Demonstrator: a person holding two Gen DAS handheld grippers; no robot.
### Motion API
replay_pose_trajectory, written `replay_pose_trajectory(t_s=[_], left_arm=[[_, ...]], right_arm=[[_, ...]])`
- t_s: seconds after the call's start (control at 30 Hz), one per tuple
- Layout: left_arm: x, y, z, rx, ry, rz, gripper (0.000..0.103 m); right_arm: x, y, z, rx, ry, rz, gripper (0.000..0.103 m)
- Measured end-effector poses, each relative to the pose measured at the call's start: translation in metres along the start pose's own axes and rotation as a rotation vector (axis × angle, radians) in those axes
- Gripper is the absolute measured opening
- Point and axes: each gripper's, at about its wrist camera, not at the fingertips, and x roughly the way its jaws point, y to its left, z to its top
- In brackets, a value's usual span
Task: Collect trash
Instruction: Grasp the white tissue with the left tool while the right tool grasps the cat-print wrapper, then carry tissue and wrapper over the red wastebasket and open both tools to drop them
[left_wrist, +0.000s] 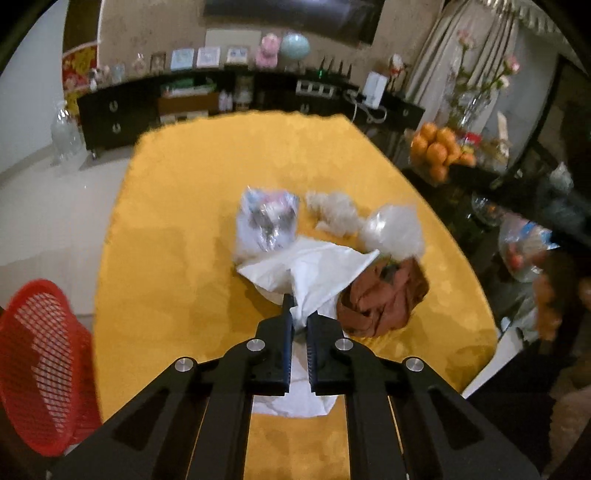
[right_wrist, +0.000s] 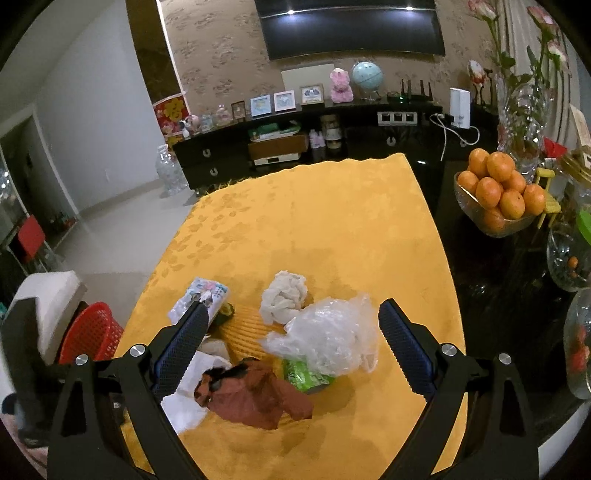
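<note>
**Left grabbing the white bag, right idle**

Left gripper (left_wrist: 300, 312) pinched on white bag (left_wrist: 314, 273), long axis running away from the fingers toward the counter's (left_wrist: 184, 229) far edge, fanning wide there. Right gripper (right_wrist: 293, 345) spread wide over clear bag (right_wrist: 328, 336), brown wrapper (right_wrist: 255, 395) just beside. Red basket (left_wrist: 40, 365) off counter's left.

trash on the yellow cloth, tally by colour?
White: 2, white sheet in the left gripper, crumpled tissue
Clear plastic: 2, clear bag, printed wrapper
Brown: 1, brown wrapper
Green: 1, green packet
Total: 6
</note>
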Motion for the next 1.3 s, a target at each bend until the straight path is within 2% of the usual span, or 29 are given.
replay_pose_trajectory(t_s=[0.2, 0.4, 0.53, 0.7, 0.9, 0.97, 1.07, 1.1, 1.3], left_arm=[[-0.053, 0.028, 0.008, -0.044, -0.117, 0.067, 0.006], [-0.083, 0.072, 0.014, -0.164, -0.192, 0.244, 0.006], [-0.091, 0.087, 0.013, -0.199, -0.215, 0.332, 0.006], [-0.095, 0.095, 0.015, -0.21, -0.214, 0.363, 0.006], [-0.096, 0.101, 0.014, -0.233, -0.211, 0.374, 0.006], [-0.096, 0.104, 0.014, -0.243, -0.208, 0.377, 0.006], [-0.098, 0.106, 0.013, -0.249, -0.208, 0.382, 0.006], [-0.098, 0.107, 0.013, -0.25, -0.208, 0.384, 0.006], [-0.103, 0.108, 0.013, -0.256, -0.22, 0.404, 0.006]], right_arm=[[0.009, 0.015, 0.0, -0.021, 0.011, 0.024, 0.091], [0.035, 0.049, 0.001, -0.06, 0.058, 0.08, 0.091], [0.065, 0.084, -0.003, -0.123, 0.113, 0.105, 0.091], [0.106, 0.11, -0.01, -0.151, 0.192, 0.08, 0.091], [0.133, 0.122, -0.016, -0.163, 0.233, 0.036, 0.091], [0.143, 0.122, -0.017, -0.16, 0.256, 0.018, 0.085], [0.153, 0.119, -0.02, -0.152, 0.3, 0.009, 0.066], [0.155, 0.118, -0.02, -0.149, 0.311, 0.012, 0.057], [0.136, 0.117, -0.015, -0.131, 0.262, 0.043, 0.051]])
